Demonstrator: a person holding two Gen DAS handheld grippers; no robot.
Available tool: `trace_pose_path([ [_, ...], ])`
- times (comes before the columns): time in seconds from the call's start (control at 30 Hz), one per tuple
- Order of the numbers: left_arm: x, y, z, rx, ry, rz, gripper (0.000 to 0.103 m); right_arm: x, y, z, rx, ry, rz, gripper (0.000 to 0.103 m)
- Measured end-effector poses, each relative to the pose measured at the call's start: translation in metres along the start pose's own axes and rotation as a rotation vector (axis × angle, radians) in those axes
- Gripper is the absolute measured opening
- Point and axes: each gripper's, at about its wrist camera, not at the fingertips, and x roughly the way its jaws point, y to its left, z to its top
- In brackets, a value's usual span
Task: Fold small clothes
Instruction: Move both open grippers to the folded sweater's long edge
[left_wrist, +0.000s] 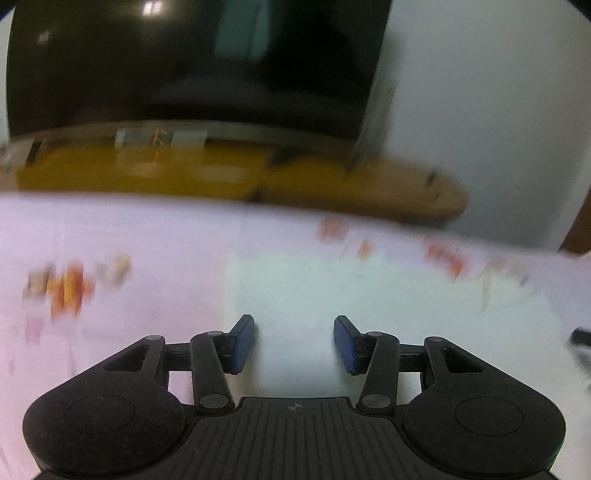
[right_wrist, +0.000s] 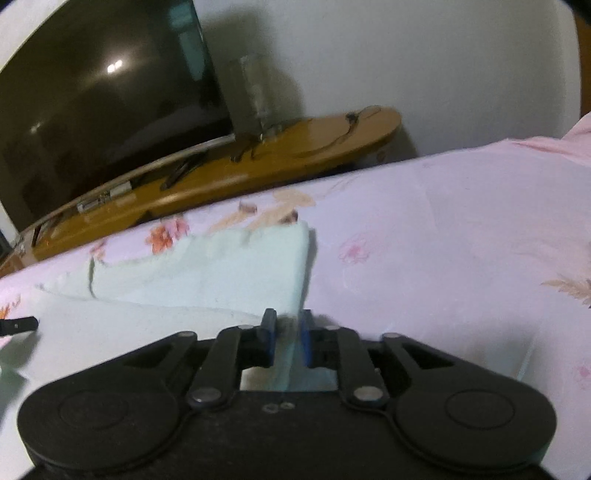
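From the left wrist, the left tongs (left_wrist: 293, 341) hang wide open over a pale green cloth (left_wrist: 369, 295), holding nothing. The cloth lies on a pink flowered bed sheet (left_wrist: 129, 229). The picture is blurry.

From the right wrist, the right tongs (right_wrist: 287, 339) are pinched on the near edge of the cloth (right_wrist: 221, 269). A dark TV (right_wrist: 103, 103) stands on a brown stand (right_wrist: 295, 158) behind.

There was one pale mint cloth (right_wrist: 207, 269), ahead of the right fingers, on one pink floral sheet (right_wrist: 424, 221). Beyond them stood one television (right_wrist: 103, 99) on one wooden stand (right_wrist: 295, 155). Two grippers were counted: left gripper (left_wrist: 294, 341), right gripper (right_wrist: 287, 338).
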Motion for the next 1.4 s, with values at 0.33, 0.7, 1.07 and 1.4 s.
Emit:
trace_pose_path([
  [0.33, -0.009, -0.007, -0.014, 0.106, 0.031, 0.020, 0.074, -0.009, 0.004, 0.006, -0.042, 0.001, 0.013, 0.023],
  [0.7, -0.063, 0.007, -0.043, 0.084, 0.047, 0.140, 0.078, -0.051, 0.021, -0.025, -0.217, -0.034, -0.026, 0.024],
  [1.07, -0.160, -0.014, -0.067, 0.148, 0.020, 0.155, 0.078, -0.151, -0.003, -0.050, -0.023, -0.051, 0.043, 0.025],
  [1.4, -0.255, -0.003, -0.129, 0.073, 0.086, 0.087, 0.099, -0.256, -0.013, -0.093, -0.031, -0.045, 0.058, 0.052],
])
